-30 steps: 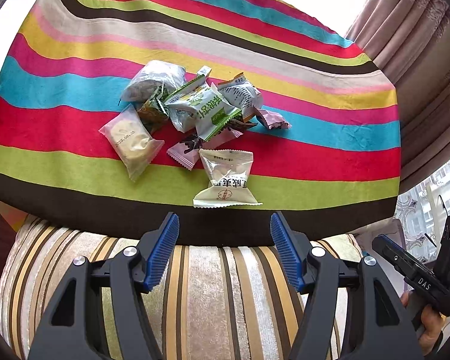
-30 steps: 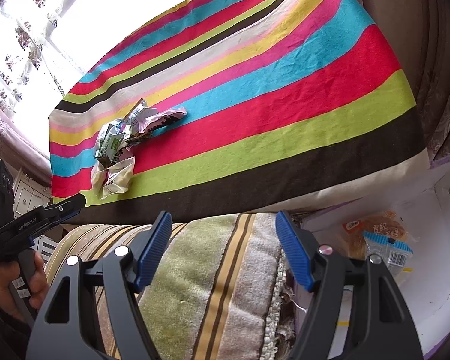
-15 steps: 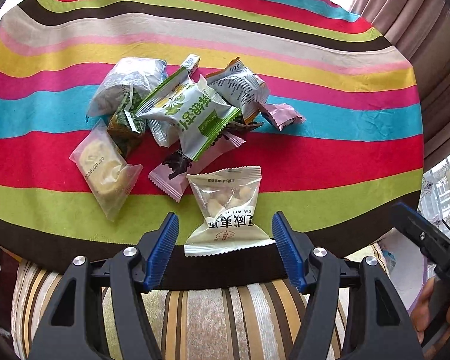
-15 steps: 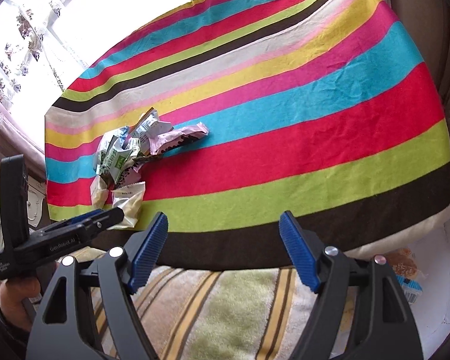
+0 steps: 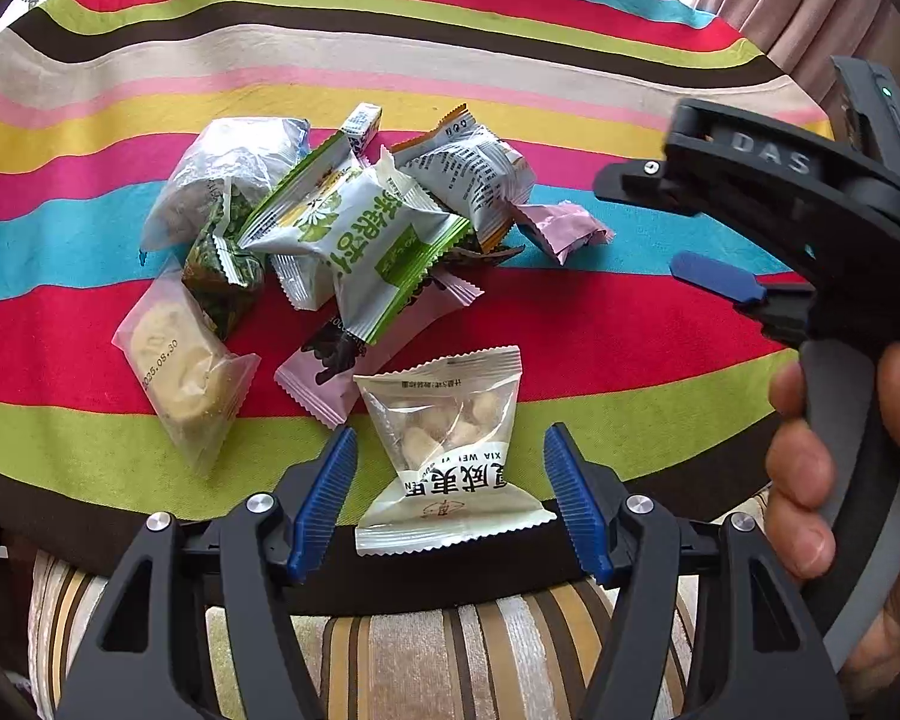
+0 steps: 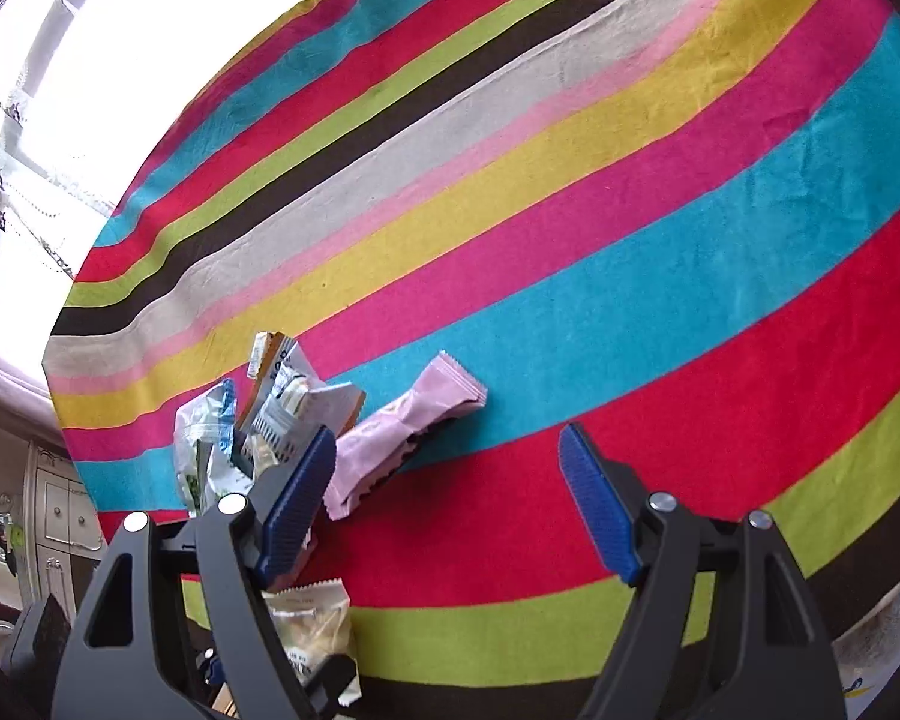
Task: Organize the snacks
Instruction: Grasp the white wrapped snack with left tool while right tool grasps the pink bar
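— Crinkled clear film with a white printed band is what the nearest snack packet (image 5: 450, 450) is made of; pale nuggets can be seen through it. Its long axis is laid from the pile toward the near edge of the striped cloth (image 5: 600, 324), the printed end nearest the camera and overhanging the brown stripe.

— And the left gripper (image 5: 450, 501)?

— It is held released: the packet's printed end is framed by the ribbed blue pads (image 5: 324, 495), but no contact is seen on either side. The right gripper (image 6: 447, 504) is likewise spread wide with nothing but cloth between its pads; its jaws have just been opening.

— The other snacks?

— They are heaped just beyond: a green-and-white pillow pack (image 5: 360, 234) lying diagonally on top, a grey-and-orange foil pack (image 5: 468, 174) behind it, and a clear pouch with a round pale cake (image 5: 180, 372) at the left. A pink bar (image 6: 402, 432) is laid slantwise, one end pointing up to the right in the right wrist view.

— Anything hard to make out?

— The lower packets are largely buried. In the right wrist view much of the pile is hidden by the gripper's own left finger. The person's hand (image 5: 840, 480) is cut off at the frame edge.
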`<state>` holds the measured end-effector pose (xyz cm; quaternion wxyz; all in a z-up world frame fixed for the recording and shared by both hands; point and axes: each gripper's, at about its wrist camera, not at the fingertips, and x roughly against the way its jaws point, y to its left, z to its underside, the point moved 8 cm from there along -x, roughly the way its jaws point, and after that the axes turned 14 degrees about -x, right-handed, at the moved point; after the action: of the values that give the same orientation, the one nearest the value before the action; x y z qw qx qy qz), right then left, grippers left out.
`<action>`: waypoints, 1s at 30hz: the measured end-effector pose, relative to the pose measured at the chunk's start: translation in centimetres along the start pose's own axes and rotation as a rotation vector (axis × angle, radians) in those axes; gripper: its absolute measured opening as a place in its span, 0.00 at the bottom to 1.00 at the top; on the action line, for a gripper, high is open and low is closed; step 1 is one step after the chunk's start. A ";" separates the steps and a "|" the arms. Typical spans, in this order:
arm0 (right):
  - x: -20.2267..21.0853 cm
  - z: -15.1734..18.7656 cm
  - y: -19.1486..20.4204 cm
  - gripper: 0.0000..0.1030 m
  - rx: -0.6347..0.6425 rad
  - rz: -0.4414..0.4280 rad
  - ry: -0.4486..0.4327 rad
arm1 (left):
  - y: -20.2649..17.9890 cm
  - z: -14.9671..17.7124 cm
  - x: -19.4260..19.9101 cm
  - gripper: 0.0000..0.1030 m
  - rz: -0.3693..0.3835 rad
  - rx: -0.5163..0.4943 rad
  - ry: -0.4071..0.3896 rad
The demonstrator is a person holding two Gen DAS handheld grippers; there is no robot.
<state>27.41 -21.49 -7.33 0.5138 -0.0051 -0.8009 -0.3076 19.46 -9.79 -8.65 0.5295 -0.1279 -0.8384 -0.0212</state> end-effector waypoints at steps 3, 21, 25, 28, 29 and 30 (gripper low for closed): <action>-1.9 0.0 1.2 0.75 0.077 0.077 -0.003 | 0.1 0.0 0.0 0.61 0.006 0.007 -0.005; -1.6 1.1 -0.1 0.75 0.256 0.184 -0.095 | 0.5 0.6 -0.6 0.44 0.013 -0.003 0.013; -2.2 0.9 0.4 0.65 0.320 0.196 -0.092 | 0.2 0.6 -0.6 0.40 0.005 -0.016 0.015; -2.7 1.2 0.6 0.50 0.346 0.184 -0.060 | 0.2 0.6 -0.5 0.39 0.001 -0.023 0.013; -2.7 1.3 0.7 0.48 0.360 0.187 -0.065 | 0.2 0.5 -0.6 0.38 0.001 -0.023 0.012; -2.7 1.5 0.8 0.45 0.371 0.186 -0.062 | 0.2 0.5 -0.5 0.38 0.000 -0.023 0.010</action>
<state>27.72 -19.26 -9.60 0.5071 0.0064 -0.8553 -0.1058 19.29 -9.65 -9.36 0.5321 -0.1337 -0.8355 -0.0314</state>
